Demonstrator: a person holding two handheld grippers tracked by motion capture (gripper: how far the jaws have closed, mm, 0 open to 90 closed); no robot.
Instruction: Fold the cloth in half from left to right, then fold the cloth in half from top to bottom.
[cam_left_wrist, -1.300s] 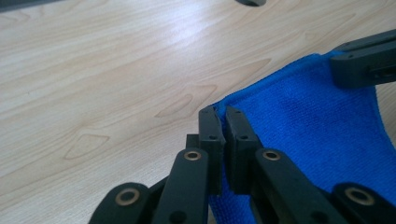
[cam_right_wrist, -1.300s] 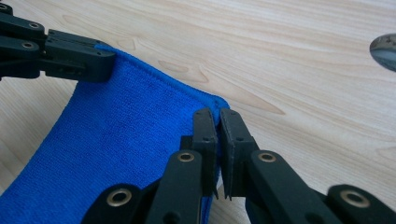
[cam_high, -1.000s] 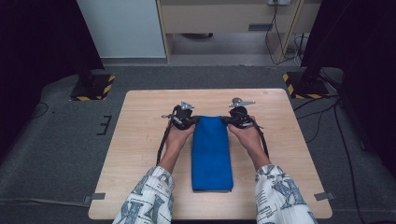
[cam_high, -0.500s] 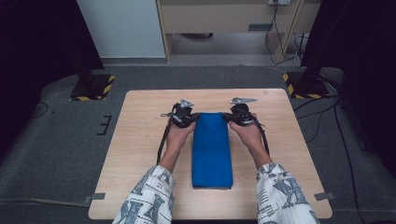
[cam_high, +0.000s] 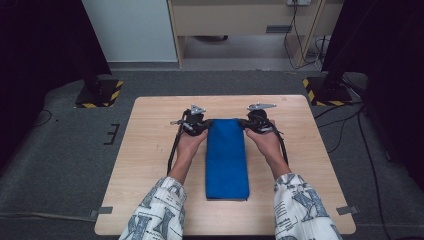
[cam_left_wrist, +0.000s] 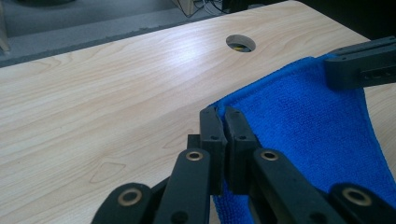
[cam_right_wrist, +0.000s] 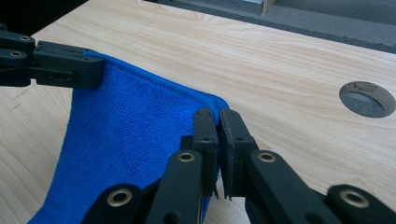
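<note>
A blue towel (cam_high: 227, 160) lies folded in a long strip down the middle of the wooden table (cam_high: 150, 150). My left gripper (cam_high: 192, 122) is shut on its far left corner. My right gripper (cam_high: 257, 120) is shut on its far right corner. In the left gripper view the jaws (cam_left_wrist: 222, 116) pinch the towel's (cam_left_wrist: 308, 126) edge, and the other gripper (cam_left_wrist: 359, 63) holds the opposite corner. In the right gripper view the gripper (cam_right_wrist: 215, 116) clamps the towel's (cam_right_wrist: 135, 130) corner, with the other gripper (cam_right_wrist: 60, 65) at the upper left. The far edge is lifted slightly between them.
A round cable hole (cam_left_wrist: 240, 43) (cam_right_wrist: 366, 98) sits in the tabletop beyond the towel. Bare wood lies on both sides of the strip. Striped stand bases (cam_high: 97, 92) (cam_high: 327, 90) rest on the grey floor behind the table.
The towel's near end has drawn very slightly toward the far side. Both grippers keep their grip at nearly the same place.
</note>
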